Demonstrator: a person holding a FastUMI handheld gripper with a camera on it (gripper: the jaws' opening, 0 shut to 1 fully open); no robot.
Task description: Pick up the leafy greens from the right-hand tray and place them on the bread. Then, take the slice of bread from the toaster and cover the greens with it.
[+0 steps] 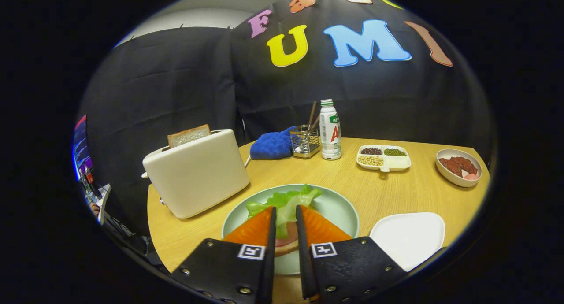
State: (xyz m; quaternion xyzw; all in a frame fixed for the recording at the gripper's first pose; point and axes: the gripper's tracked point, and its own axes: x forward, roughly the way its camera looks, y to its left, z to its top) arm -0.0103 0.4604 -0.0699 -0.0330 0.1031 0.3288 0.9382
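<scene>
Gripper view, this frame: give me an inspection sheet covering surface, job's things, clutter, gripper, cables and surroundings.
Surface: wooden table, no spills seen.
Job's things: leafy greens lie on the green plate, over the bread and a pink slice; bread slice stands up out of the toaster; white tray right of the plate.
Clutter: blue cloth, wire holder, bottle, divided dish of beans, bowl.
Gripper: gripper over the plate, fingers narrowly apart with greens in the gap; grip cannot be told.
Cables: nothing seen.
Surroundings: black cloth wall; equipment beyond the toaster, too blurred to identify.
</scene>
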